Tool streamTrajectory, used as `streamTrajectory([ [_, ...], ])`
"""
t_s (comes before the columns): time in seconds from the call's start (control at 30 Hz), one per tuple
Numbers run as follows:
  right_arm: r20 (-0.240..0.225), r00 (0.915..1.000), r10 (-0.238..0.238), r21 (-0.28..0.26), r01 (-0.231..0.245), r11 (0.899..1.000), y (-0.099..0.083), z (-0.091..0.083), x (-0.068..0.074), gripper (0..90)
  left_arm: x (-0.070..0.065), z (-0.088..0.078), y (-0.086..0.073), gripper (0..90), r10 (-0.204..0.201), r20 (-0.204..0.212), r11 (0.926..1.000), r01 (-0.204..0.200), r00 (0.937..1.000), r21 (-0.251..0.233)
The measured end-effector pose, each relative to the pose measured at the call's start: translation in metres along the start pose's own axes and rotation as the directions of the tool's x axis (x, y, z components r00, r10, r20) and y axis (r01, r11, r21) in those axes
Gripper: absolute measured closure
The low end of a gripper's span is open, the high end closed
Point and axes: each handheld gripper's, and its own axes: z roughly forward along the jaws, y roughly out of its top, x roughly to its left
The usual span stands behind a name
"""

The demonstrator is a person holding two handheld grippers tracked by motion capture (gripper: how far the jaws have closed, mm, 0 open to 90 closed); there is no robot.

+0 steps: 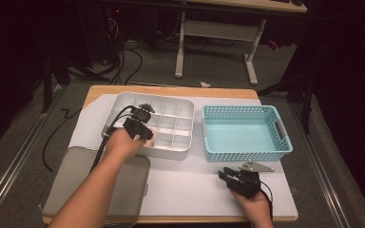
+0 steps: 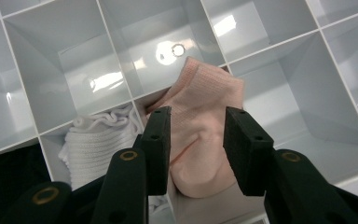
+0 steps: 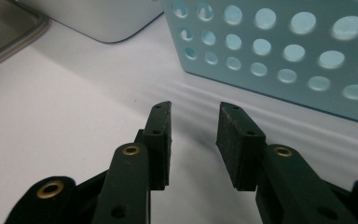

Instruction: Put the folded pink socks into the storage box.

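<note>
Left gripper [image 2: 197, 140] hangs over the white divided tray [image 2: 279, 44], jaws parted and clear of the pink sock [image 2: 200, 112] (white sock [image 2: 98, 137] alongside); right gripper [image 3: 193, 140] gapes empty.

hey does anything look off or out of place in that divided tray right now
Yes: the pink sock isn't tucked in. It drapes over a divider of the white tray into the next compartment, between the left gripper's open fingers.

Two socks [image 2: 200, 135], one divided tray [image 1: 123, 100], one basket [image 1: 247, 153].
</note>
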Motion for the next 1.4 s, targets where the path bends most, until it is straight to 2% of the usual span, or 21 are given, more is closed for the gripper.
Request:
streamTrajectory([
  [0.13, 0.002, 1.0, 0.0, 0.0, 0.0, 1.0, 0.0, 0.0, 0.0, 65.2, 0.0, -0.003, -0.001, 60.0, 0.001, -0.001, 1.0, -0.001, 1.0, -0.006],
  [0.37, 0.004, 1.0, 0.008, 0.0, -0.008, 1.0, 0.0, 0.0, 0.0, 65.1, 0.001, -0.022, -0.01, 56.9, 0.031, -0.01, 0.9989, -0.031, 0.9995, -0.036],
  [0.53, 0.007, 1.0, 0.006, -0.001, -0.006, 1.0, 0.0, 0.0, 0.0, 65.1, 0.004, -0.031, -0.018, 56.3, 0.03, -0.019, 0.9984, -0.031, 0.9994, -0.048],
  [0.63, 0.011, 0.9999, 0.002, -0.001, -0.002, 1.0, 0.0, 0.0, 0.0, 65.0, 0.008, -0.038, -0.032, 56.3, 0.015, -0.008, 0.9977, -0.015, 0.9999, -0.066],
  [0.9, 0.013, 0.9999, -0.01, -0.011, 0.01, 1.0, 0.0, -0.001, 0.001, 64.3, 0.013, -0.042, -0.068, 56.6, -0.007, 0.02, 0.9935, 0.01, 0.9998, -0.113],
  [1.13, 0.025, 0.9994, -0.024, -0.011, 0.024, 1.0, 0.0, -0.002, 0.004, 62.0, 0.01, -0.045, -0.093, 56.8, -0.007, 0.049, 0.9865, 0.015, 0.9988, -0.163],
  [1.2, 0.023, 0.9996, -0.017, -0.013, 0.017, 1.0, 0.002, -0.003, 0.004, 60.8, 0.009, -0.048, -0.1, 56.8, -0.003, 0.05, 0.9818, 0.013, 0.9988, -0.189],
  [1.23, 0.018, 0.9998, -0.012, -0.015, 0.012, 1.0, 0.003, -0.004, 0.006, 60.4, 0.009, -0.049, -0.103, 56.8, -0.001, 0.051, 0.98, 0.011, 0.9987, -0.199],
  [1.33, 0.008, 0.9988, -0.048, -0.027, 0.048, 0.998, 0.007, -0.004, 0.016, 59.4, 0.009, -0.052, -0.116, 57.3, 0.002, 0.057, 0.9722, 0.011, 0.9984, -0.234],
  [1.4, 0.004, 0.9978, -0.067, -0.034, 0.067, 0.997, 0.01, -0.003, 0.026, 59.3, 0.009, -0.051, -0.122, 57.6, 0.004, 0.061, 0.9702, 0.011, 0.9981, -0.242],
])
